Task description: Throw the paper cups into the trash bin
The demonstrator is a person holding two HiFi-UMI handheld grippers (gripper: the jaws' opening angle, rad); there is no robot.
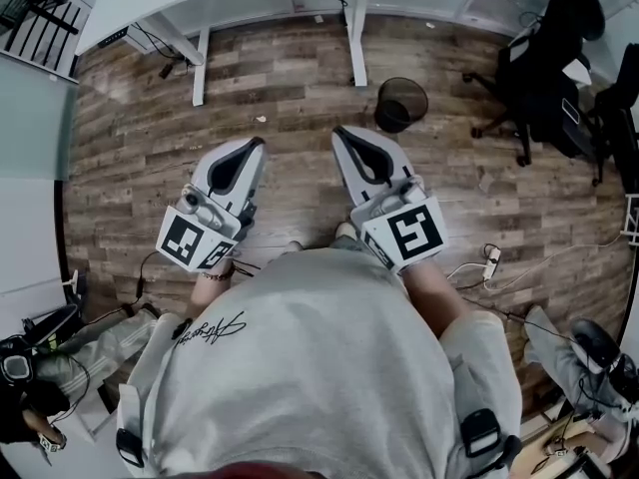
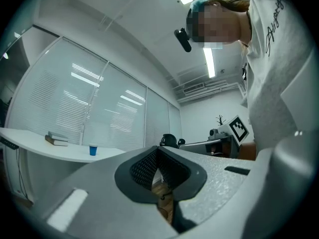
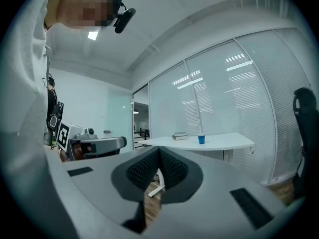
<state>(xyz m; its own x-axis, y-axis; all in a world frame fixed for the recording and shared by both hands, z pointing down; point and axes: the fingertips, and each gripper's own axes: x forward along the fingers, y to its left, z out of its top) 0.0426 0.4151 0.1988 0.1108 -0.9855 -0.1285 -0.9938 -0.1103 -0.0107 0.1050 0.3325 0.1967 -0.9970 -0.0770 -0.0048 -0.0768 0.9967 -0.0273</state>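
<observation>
1. Cup first: one small blue paper cup [image 3: 201,139] stands upright on the white desk [image 3: 234,144], near a stack of books [image 3: 180,136]. I see no other cup.
2. The mesh trash bin [image 1: 401,104] sits on the wood floor [image 1: 290,93] near a desk leg [image 1: 356,48], ahead of the right tool [image 3: 159,158].
3. That tool and the left tool [image 2: 158,156] are each pressed together, pinching nothing, well apart from the cup.
4. Risks, as I judge them: a hard or off-centre pinch could crush or tip the light cup, a careless reach could knock the books, and a release from too far away could miss the bin's narrow mouth.
</observation>
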